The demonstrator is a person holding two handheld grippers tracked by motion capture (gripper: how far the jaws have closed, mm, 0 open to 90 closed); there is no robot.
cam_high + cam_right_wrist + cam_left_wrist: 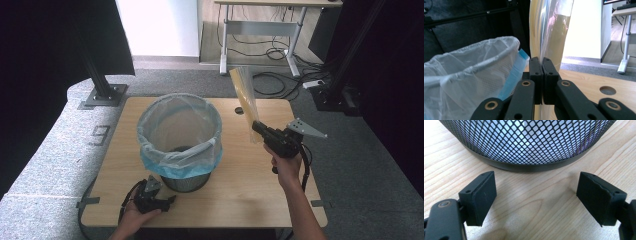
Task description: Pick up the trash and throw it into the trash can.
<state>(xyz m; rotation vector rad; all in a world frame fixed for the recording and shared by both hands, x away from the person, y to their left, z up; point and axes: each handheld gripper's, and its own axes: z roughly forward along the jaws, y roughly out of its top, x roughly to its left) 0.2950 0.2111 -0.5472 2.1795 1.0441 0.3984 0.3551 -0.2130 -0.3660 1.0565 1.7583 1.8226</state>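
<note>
The wooden table (235, 195) carries a black wire-mesh wastebasket (186, 181), the landmark here, lined with a clear bag (175, 125) whose blue edge is folded down over the rim. Judged from how things lie, the work in hand is dropping a flat transparent plastic sleeve with a yellowish tint (245, 97) into that basket. The sleeve stands nearly upright to the right of the basket, above the tabletop and clear of the rim, its lower end pinched by the right gripper (257, 127); in the right gripper view the two jaws are pressed tight together on the film (549, 32), with the liner's folded edge (517, 66) just beside them on the left. The left gripper (170, 200) lies low on the table at the near side of the basket's foot, its jaws spread wide with nothing between them, the mesh wall (529, 142) close ahead but apart from both pads. To do this step well, the sleeve should probably be carried over the middle of the opening before the grip eases, since so light and tall a sheet could catch on the liner's edge or topple outside. Tilting its free end down into the bag first looks safer, and the left gripper could steady the light basket at its base.
</note>
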